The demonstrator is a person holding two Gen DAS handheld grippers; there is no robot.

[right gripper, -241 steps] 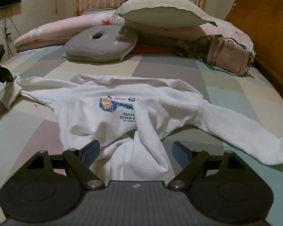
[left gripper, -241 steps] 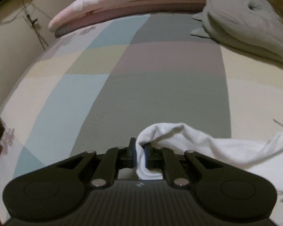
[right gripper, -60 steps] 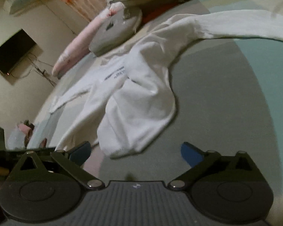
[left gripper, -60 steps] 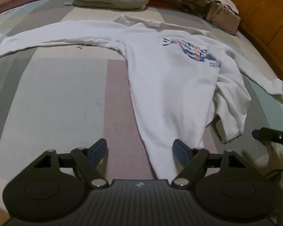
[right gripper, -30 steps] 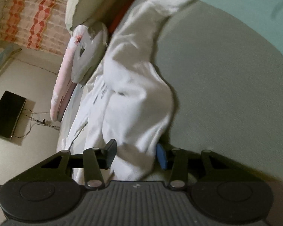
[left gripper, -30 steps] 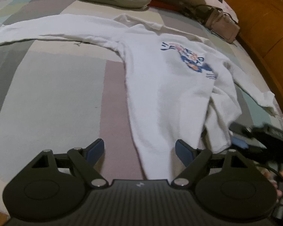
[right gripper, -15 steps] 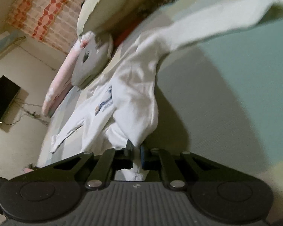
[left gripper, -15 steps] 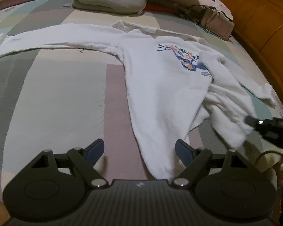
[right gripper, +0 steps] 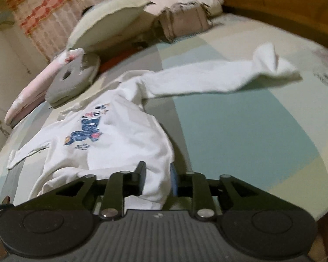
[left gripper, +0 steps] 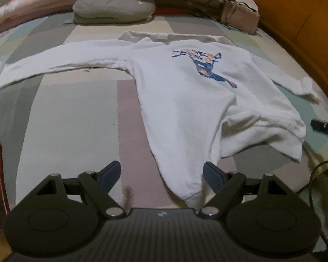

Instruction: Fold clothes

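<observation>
On bed (left gripper: 72, 118), sweatshirt (left gripper: 185, 100) hem between right gripper (right gripper: 157, 180) fingers.

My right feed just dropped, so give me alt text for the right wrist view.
The right gripper has its jaws closed on the hem corner of a white sweatshirt lying printed side up on a patchwork bed. One sleeve stretches away to the right; a gray cushion, pillows and a handbag sit at the headboard end.
</observation>
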